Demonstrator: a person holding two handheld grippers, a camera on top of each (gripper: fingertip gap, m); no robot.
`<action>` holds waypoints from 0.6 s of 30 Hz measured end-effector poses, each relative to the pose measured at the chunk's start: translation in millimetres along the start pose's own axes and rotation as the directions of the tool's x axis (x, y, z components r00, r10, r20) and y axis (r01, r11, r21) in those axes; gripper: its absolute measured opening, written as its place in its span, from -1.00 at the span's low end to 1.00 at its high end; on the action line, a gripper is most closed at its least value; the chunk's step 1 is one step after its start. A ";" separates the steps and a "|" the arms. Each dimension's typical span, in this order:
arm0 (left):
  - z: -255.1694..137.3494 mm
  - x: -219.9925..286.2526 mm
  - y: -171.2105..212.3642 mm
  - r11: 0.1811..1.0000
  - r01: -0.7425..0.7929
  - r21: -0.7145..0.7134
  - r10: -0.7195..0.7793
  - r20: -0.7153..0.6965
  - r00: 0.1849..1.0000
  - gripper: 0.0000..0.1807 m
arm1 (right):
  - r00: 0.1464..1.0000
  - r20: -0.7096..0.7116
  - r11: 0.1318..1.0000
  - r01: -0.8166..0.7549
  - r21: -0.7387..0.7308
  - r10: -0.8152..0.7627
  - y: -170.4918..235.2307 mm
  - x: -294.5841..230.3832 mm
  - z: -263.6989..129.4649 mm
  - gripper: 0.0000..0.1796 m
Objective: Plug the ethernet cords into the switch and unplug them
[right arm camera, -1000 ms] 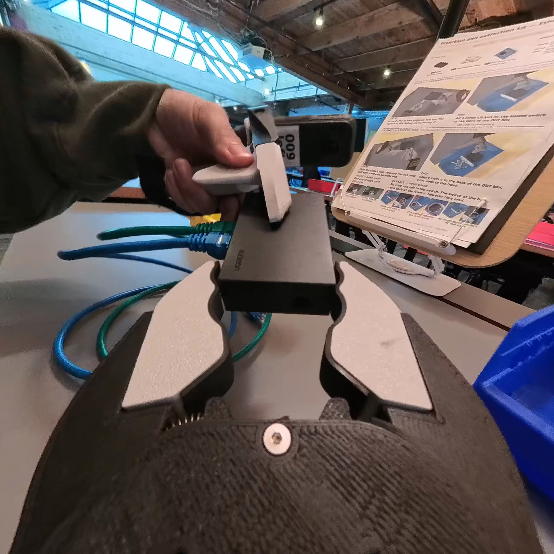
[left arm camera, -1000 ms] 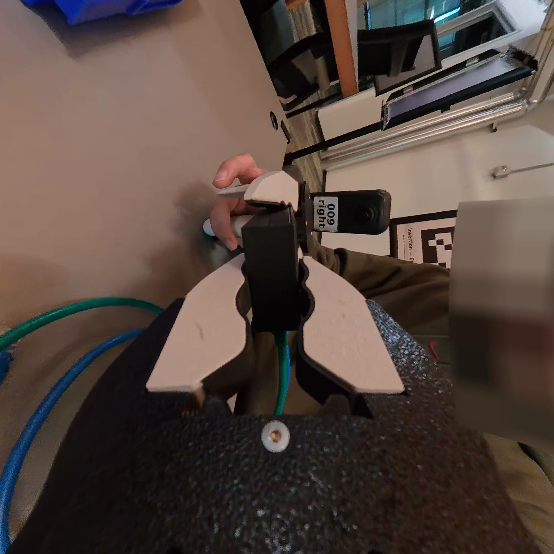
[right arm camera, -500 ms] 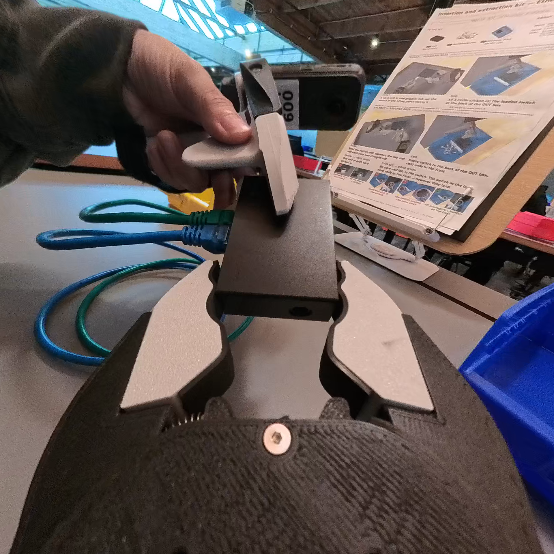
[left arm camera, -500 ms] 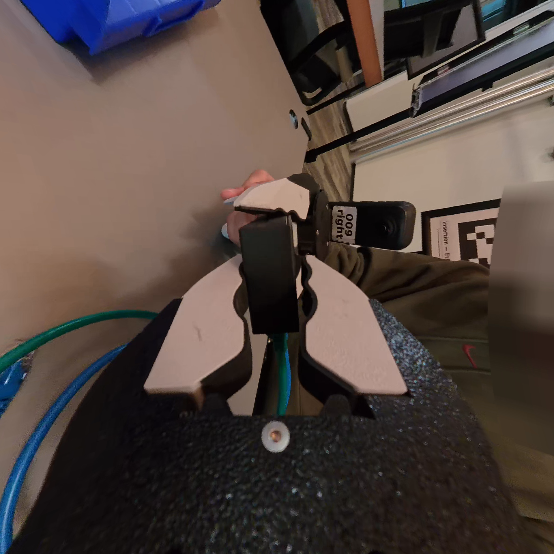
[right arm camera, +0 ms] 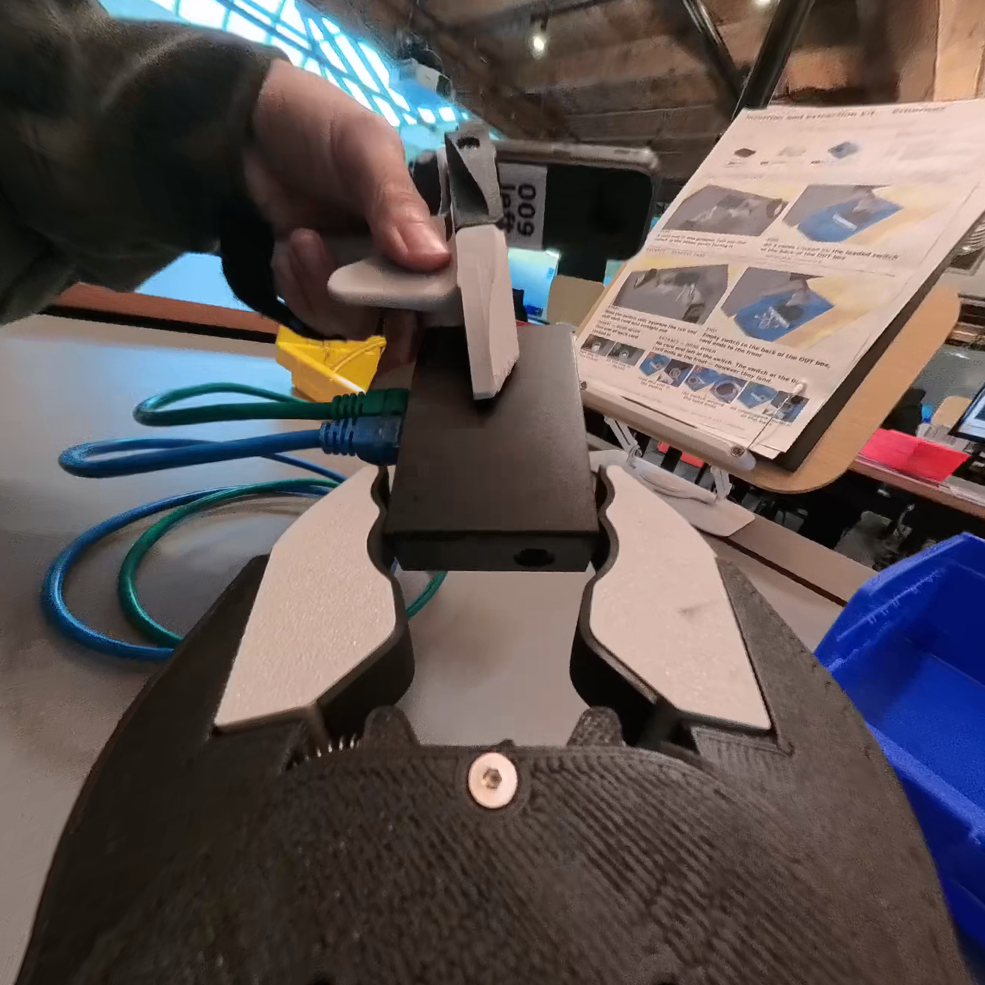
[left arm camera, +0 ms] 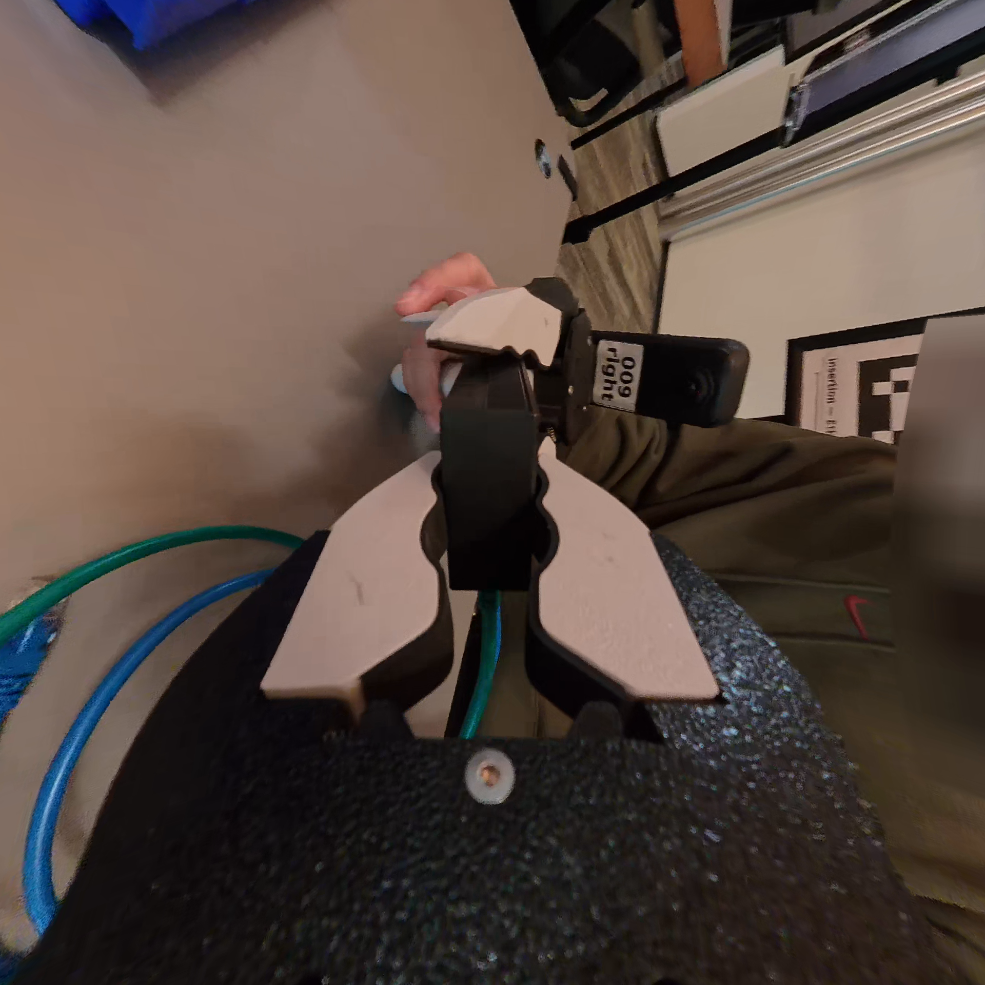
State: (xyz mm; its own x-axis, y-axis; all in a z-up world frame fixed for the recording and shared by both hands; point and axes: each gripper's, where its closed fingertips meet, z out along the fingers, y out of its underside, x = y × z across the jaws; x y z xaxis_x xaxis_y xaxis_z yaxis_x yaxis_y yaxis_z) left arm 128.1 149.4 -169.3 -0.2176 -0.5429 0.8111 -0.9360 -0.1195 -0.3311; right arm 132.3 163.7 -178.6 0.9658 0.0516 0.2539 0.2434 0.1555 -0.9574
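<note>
Seemingly rigid and light, the black switch (left arm camera: 487, 495) sits clamped edge-on in the left hand-held gripper (left arm camera: 487, 479), lifted off the bench (left arm camera: 213, 266).

From the right wrist view, the right hand-held gripper (right arm camera: 490, 511) pinches the switch's near end; green cord (right arm camera: 368, 405) and blue cord (right arm camera: 362, 434) are plugged into its left side. Grip the ribbed boots, not the floppy cable. A blue bin (right arm camera: 917, 666) crowds the right; the left lies open.

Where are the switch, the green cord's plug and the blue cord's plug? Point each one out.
switch (right arm camera: 490, 458), right wrist view, on its flat black top face.
green cord's plug (right arm camera: 373, 403), right wrist view, on the ribbed boot at the switch's side.
blue cord's plug (right arm camera: 368, 434), right wrist view, on the boot just below the green one.
</note>
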 end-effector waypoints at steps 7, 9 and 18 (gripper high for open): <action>-2.3 -3.9 3.7 1.000 0.022 -0.017 -0.022 -0.018 1.000 -0.70 | 0.999 0.006 0.999 0.035 -0.022 -0.035 2.7 -3.9 2.7 -0.19; -2.8 -4.1 2.3 1.000 0.012 -0.014 -0.012 0.008 1.000 -0.70 | 1.000 0.003 0.999 0.028 -0.031 -0.028 3.8 -2.8 3.5 -0.19; -1.9 -3.1 2.2 0.999 -0.011 -0.048 0.014 0.061 0.998 -0.70 | 0.999 -0.017 0.998 0.038 -0.056 -0.039 6.4 -1.1 3.4 -0.19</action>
State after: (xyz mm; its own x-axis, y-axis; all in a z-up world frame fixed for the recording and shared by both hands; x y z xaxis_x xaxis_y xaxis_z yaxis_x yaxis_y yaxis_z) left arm 126.2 152.4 -171.7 -0.2138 -0.5940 0.7756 -0.9455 -0.0736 -0.3171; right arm 132.5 168.0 -184.6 0.9571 0.0289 0.2883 0.2841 0.1018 -0.9534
